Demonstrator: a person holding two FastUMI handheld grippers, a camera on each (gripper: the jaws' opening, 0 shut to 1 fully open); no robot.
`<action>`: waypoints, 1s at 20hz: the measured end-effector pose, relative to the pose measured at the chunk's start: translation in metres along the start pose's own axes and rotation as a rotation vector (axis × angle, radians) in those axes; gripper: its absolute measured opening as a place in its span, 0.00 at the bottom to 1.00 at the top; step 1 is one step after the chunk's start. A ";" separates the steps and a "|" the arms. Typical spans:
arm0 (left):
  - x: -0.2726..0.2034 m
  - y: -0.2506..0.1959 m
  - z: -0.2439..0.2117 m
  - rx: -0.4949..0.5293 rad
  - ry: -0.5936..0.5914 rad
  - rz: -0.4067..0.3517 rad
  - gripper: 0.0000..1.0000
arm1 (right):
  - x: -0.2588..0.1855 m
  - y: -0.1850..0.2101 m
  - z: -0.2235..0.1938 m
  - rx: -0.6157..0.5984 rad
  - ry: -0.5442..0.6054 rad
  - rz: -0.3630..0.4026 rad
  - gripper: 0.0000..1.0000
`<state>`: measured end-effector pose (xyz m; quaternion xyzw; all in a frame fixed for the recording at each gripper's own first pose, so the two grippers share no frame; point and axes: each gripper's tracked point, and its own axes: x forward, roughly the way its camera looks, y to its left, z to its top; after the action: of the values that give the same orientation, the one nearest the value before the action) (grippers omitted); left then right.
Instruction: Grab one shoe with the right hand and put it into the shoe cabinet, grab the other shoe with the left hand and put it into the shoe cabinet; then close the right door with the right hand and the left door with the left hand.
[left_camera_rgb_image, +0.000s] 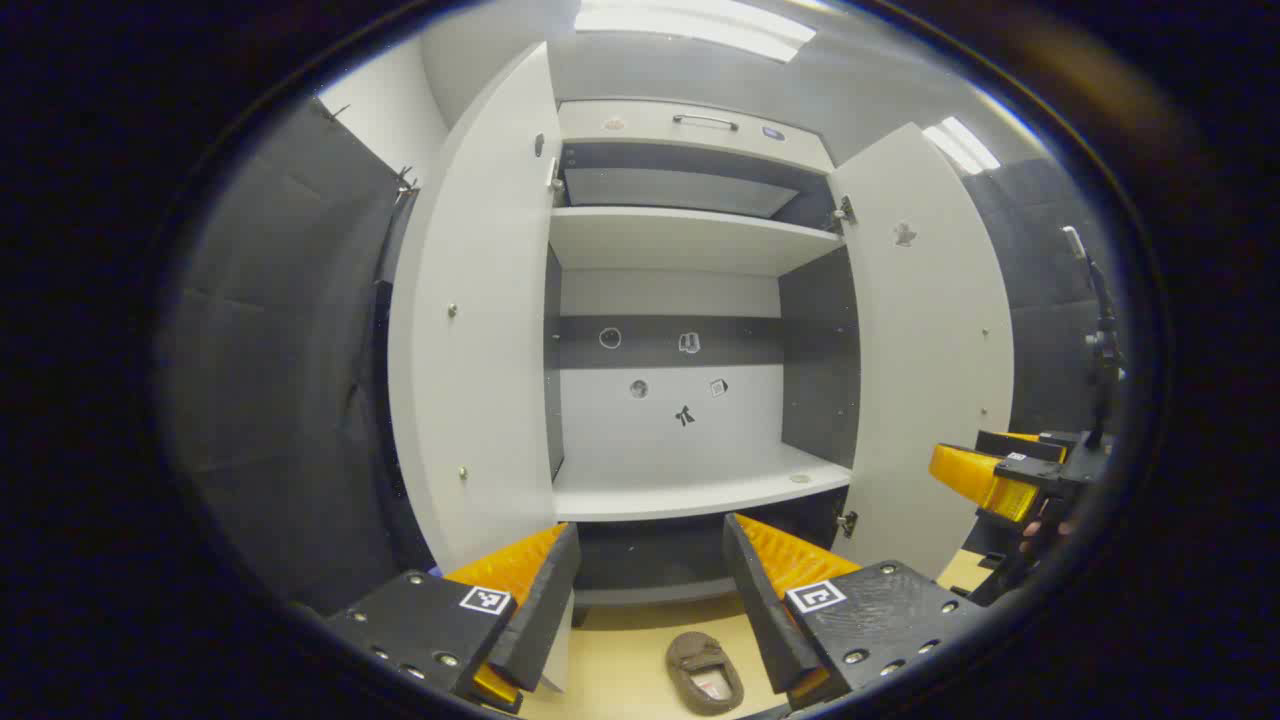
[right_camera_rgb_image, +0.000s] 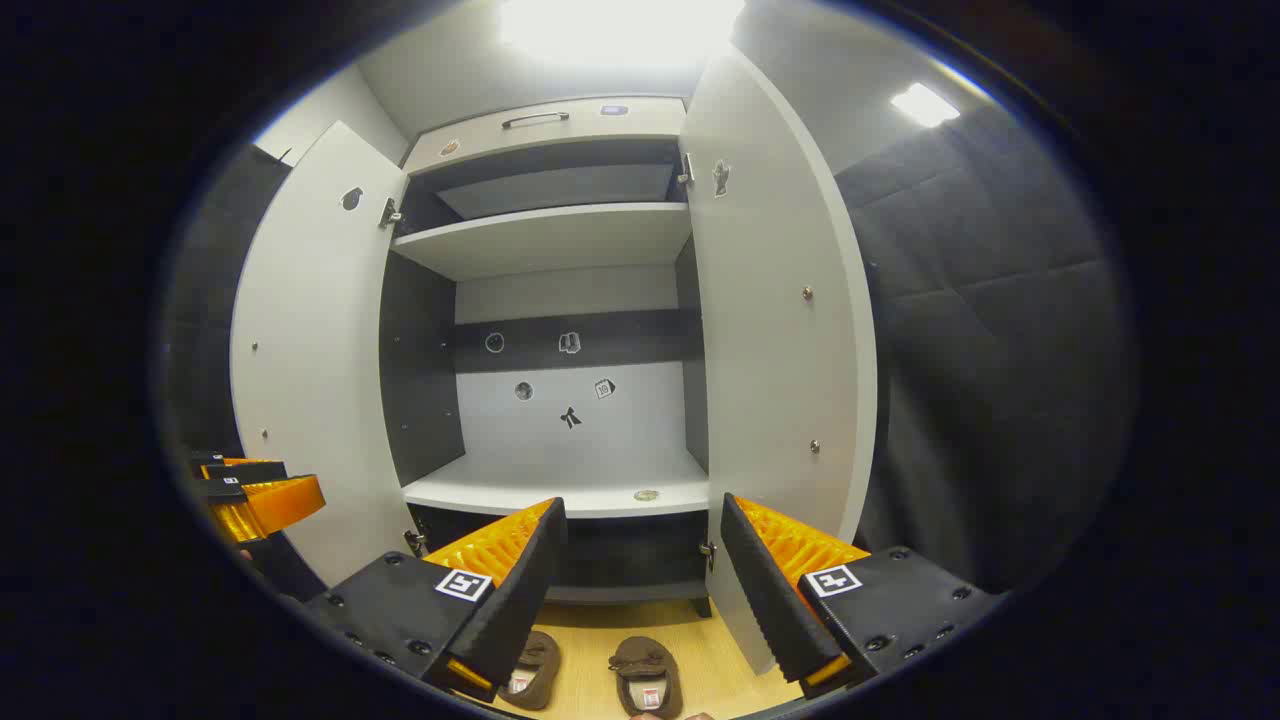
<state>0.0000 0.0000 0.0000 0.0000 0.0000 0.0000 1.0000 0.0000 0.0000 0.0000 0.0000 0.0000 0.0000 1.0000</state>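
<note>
The white shoe cabinet stands straight ahead with its left door (left_camera_rgb_image: 470, 350) and right door (left_camera_rgb_image: 930, 340) swung wide. Its lower shelf (left_camera_rgb_image: 690, 490) is bare apart from a small round mark. One brown slipper-like shoe (left_camera_rgb_image: 705, 672) lies on the wooden floor below my left gripper (left_camera_rgb_image: 650, 540), which is open and holds nothing. In the right gripper view two brown shoes (right_camera_rgb_image: 530, 672) (right_camera_rgb_image: 645, 675) lie side by side on the floor beneath my right gripper (right_camera_rgb_image: 642, 515), also open with nothing in it. Both grippers hover above the shoes, facing the lower shelf (right_camera_rgb_image: 560, 490).
An upper shelf (left_camera_rgb_image: 680, 235) and a drawer with a metal handle (left_camera_rgb_image: 705, 122) sit above. Dark padded walls (right_camera_rgb_image: 1000, 330) close in on both sides. The right gripper (left_camera_rgb_image: 985, 480) shows beside the right door, the left gripper (right_camera_rgb_image: 260, 500) beside the left door (right_camera_rgb_image: 310, 340).
</note>
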 end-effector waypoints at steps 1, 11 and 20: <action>-0.003 0.003 0.000 -0.004 -0.007 -0.001 0.91 | 0.000 0.001 0.000 0.002 0.005 0.002 0.98; -0.012 0.008 -0.002 -0.041 -0.029 -0.007 0.83 | 0.000 -0.016 0.000 0.021 0.043 -0.058 0.98; -0.009 0.010 -0.012 -0.067 -0.012 -0.004 0.83 | 0.003 -0.018 -0.011 -0.016 0.095 -0.039 0.98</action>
<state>-0.0091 0.0098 -0.0115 -0.0333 -0.0061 -0.0018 0.9994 0.0034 -0.0181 -0.0112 -0.0080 0.0473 -0.0197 0.9987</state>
